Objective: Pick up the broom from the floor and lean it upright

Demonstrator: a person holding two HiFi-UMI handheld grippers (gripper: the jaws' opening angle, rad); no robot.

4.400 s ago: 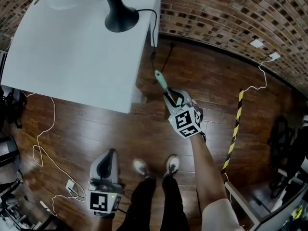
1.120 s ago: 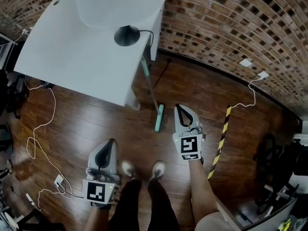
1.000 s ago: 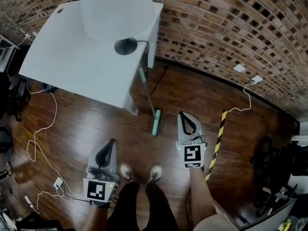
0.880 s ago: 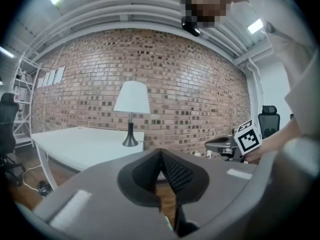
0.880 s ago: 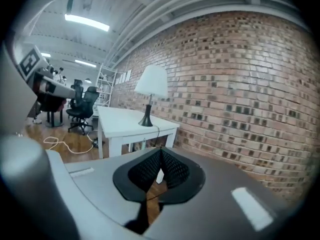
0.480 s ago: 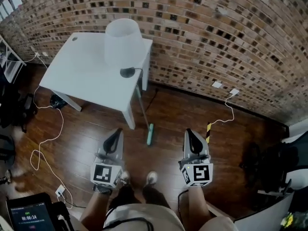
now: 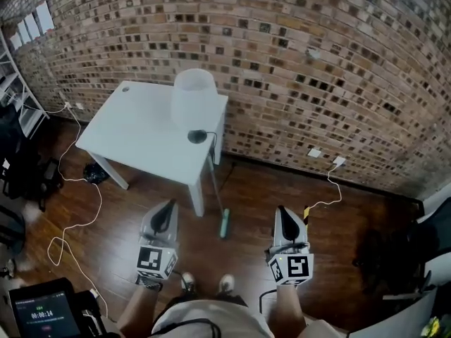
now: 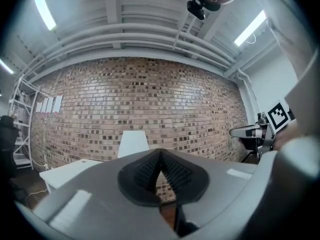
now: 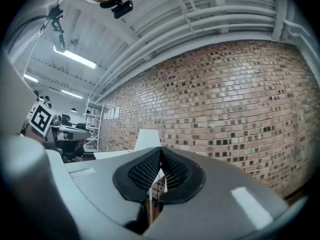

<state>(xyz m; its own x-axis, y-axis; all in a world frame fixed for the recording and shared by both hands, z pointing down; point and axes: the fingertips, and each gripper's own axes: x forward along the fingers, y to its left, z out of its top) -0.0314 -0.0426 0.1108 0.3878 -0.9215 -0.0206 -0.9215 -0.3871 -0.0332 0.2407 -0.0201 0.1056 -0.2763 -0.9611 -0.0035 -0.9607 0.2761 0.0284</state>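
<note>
Bottom centre: shoes (image 7: pixel 227 282) on wood floor (image 7: pixel 338 224).
Lower left: left gripper (image 7: pixel 166 208), jaws pressed together, nothing between.
Lower right: right gripper (image 7: pixel 283 212), same, closed and empty.
Centre, between and just beyond both grippers, clear of each: broom (image 7: pixel 224 223). Teal head on floor, handle slanting up-left, top against right edge of white table (image 7: pixel 134 129).
On table near that edge: lamp (image 7: pixel 193 97), white shade, black base.
Upper frame: brick wall (image 7: pixel 317 55).
</note>
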